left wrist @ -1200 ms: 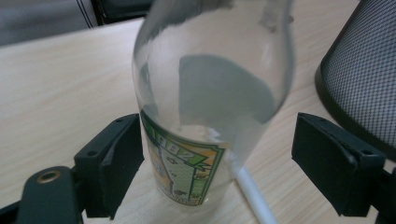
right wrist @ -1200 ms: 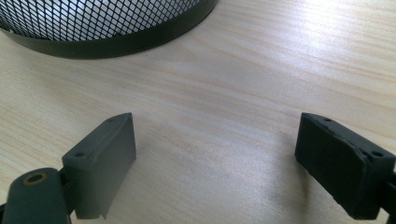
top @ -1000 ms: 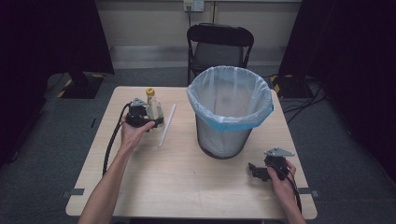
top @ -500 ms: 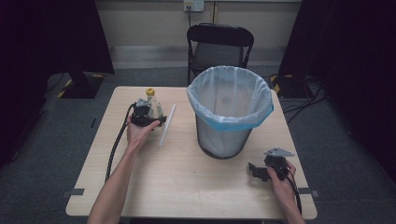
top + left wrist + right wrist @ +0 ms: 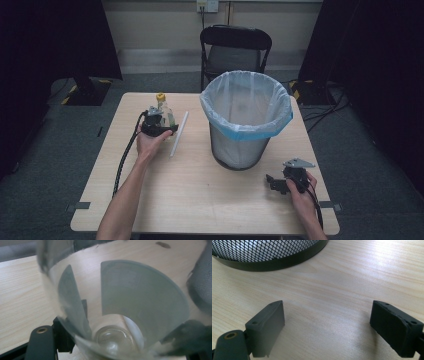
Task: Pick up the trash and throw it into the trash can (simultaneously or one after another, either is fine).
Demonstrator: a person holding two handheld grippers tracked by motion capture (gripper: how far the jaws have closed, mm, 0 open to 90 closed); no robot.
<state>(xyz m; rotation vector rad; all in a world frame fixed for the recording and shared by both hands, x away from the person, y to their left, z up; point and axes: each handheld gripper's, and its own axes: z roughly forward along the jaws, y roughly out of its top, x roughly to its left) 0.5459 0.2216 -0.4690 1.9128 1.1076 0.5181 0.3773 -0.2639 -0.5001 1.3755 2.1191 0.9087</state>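
A light wooden table (image 5: 200,190) carries a mesh waste bin (image 5: 246,120) lined with a pale blue bag, standing right of centre. Left of the bin lies a white straw (image 5: 179,133). Beside the straw, a clear bottle with a yellow cap (image 5: 163,111) stands at the table's far left, the left gripper (image 5: 159,120) around it; its jaws have just been closing on the bottle's sides. At the near right corner, the right gripper (image 5: 327,325) rests low over bare wood, jaws wide apart.

Bottle (image 5: 163,111) and straw (image 5: 179,133) lie left of bin (image 5: 246,120).
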